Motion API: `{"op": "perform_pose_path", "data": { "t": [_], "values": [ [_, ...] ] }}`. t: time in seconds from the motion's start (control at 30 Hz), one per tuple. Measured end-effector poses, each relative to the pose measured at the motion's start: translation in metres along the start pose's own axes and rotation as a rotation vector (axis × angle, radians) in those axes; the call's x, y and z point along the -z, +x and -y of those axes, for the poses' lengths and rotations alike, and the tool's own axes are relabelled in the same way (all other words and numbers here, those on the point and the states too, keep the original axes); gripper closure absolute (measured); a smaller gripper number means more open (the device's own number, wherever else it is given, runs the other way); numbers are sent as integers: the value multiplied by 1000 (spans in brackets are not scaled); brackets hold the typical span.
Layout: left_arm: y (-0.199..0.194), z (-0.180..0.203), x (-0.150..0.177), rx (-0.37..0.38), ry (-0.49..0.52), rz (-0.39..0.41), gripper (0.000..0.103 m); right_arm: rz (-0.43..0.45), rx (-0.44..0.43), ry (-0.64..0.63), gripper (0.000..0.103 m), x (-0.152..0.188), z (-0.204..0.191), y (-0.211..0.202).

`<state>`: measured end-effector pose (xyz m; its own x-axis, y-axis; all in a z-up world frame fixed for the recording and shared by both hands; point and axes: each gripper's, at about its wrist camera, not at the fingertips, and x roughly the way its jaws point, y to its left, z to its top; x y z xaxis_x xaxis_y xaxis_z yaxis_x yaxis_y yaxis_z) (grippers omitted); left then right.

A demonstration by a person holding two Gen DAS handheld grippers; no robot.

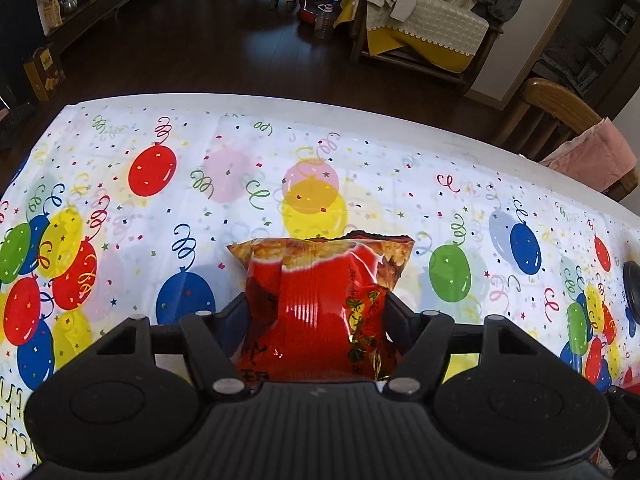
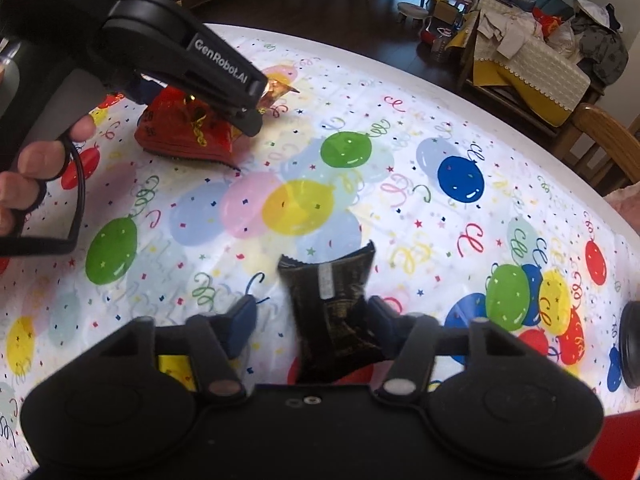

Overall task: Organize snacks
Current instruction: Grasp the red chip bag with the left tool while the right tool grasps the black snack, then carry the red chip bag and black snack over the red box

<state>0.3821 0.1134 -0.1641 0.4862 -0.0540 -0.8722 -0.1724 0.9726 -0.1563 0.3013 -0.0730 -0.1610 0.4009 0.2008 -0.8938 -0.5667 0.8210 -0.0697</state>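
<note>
Table covering: white plastic sheet printed with red, blue, green and yellow balloons, streamers and confetti (image 1: 360,152), spread over a table with a curved far edge.
Left gripper: black two-finger tool (image 1: 318,312); from the right wrist view it sits at 10 o'clock (image 2: 244,114), a hand (image 2: 28,168) on its trigger handle.
Left jaws: closed partway onto the red bag, a finger pressing each side of it.
Right gripper: black two-finger tool with blue pads (image 2: 310,320).
Right jaws: parted; the right pad touches the black packet, the left pad stands clear of it with tablecloth showing between.
Red snack bag: glossy crinkled red foil pouch with gold lettering and a photo of fried food at its far end (image 1: 320,296); it runs from 6 toward 12 o'clock between the left fingers, its far end past the tips. From the right wrist view (image 2: 180,136) its lower edge is on or just above the cloth; which, I cannot tell.
Black snack packet: small dark foil wrapper, serrated far seam, pale strip label (image 2: 332,304); lies between the right fingers, off centre toward 3 o'clock.
Spacing: red bag and black packet well apart.
</note>
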Motion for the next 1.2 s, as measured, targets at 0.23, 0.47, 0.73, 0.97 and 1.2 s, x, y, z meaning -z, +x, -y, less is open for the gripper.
{"op": "perform_pose_path", "data": {
  "t": [0.23, 0.47, 0.73, 0.97, 1.2],
  "values": [
    [-12, -3, 12, 4, -10, 2, 38, 2, -5, 88, 70, 9, 4, -9],
    [-40, 0, 35, 15, -5, 7, 38, 43, -12, 165, 71, 29, 1, -31],
    [-82, 10, 67, 30, 13, 16, 38, 98, -24, 235, 71, 56, -2, -78],
    [-127, 27, 90, 50, 34, 44, 38, 165, -24, 266, 71, 81, -1, -130],
    [-173, 52, 115, 71, 87, 84, 38, 232, -15, 286, 71, 108, 0, -177]
  ]
}}
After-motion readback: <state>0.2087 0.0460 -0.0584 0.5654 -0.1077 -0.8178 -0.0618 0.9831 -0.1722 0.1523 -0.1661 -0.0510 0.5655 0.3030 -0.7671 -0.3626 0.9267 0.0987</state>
